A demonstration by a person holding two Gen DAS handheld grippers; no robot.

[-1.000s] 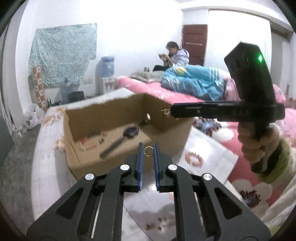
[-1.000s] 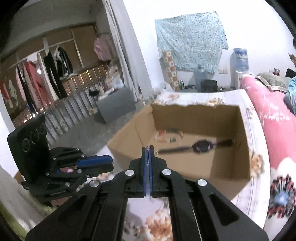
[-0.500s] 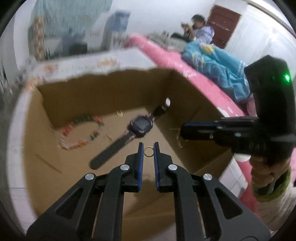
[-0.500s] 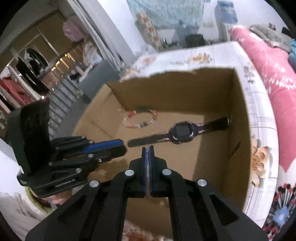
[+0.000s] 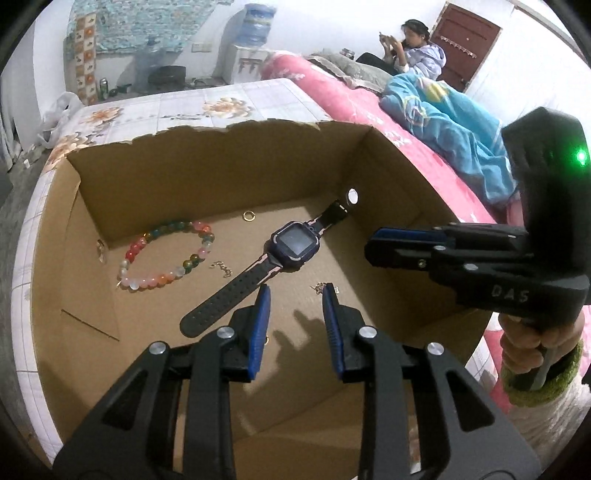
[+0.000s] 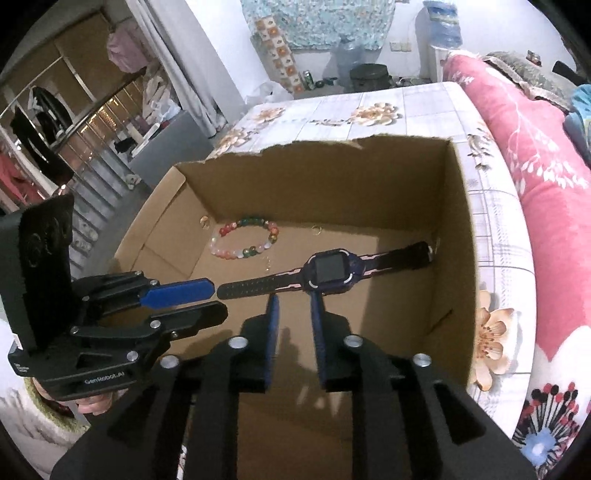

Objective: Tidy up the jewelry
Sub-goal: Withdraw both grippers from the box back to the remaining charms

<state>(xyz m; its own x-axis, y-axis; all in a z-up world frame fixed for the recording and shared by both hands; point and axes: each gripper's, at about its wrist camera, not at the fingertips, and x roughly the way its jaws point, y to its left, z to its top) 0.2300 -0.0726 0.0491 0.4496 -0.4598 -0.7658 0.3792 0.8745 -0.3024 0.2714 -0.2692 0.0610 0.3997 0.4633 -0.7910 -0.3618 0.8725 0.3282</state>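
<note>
An open cardboard box (image 5: 221, 129) (image 6: 332, 142) holds a dark watch (image 5: 295, 243) (image 6: 330, 269), a coloured bead bracelet (image 5: 162, 278) (image 6: 251, 221), a gold ring (image 5: 249, 216) by the back wall and a short gold chain piece (image 5: 221, 266). My left gripper (image 5: 295, 291) (image 6: 218, 300) hangs over the box floor, its jaws opening with nothing between them. A small gold ring (image 5: 266, 338) lies beside its left finger, and a gold piece (image 5: 320, 287) sits by its right fingertip. My right gripper (image 6: 294, 299) (image 5: 373, 243) is also over the box, its jaws opening and empty.
The box rests on a floral mattress (image 6: 491, 258) beside pink bedding (image 6: 546, 192) and a blue blanket (image 5: 443, 122). A person (image 5: 413, 48) sits on the bed at the back right. A water dispenser (image 5: 255, 22) stands at the far wall, and a clothes rack (image 6: 44, 140) at the left.
Both grippers came forward and down over the box, then stopped. The left jaws parted and the gold ring they held is gone from between them. The right jaws went from shut to parted.
</note>
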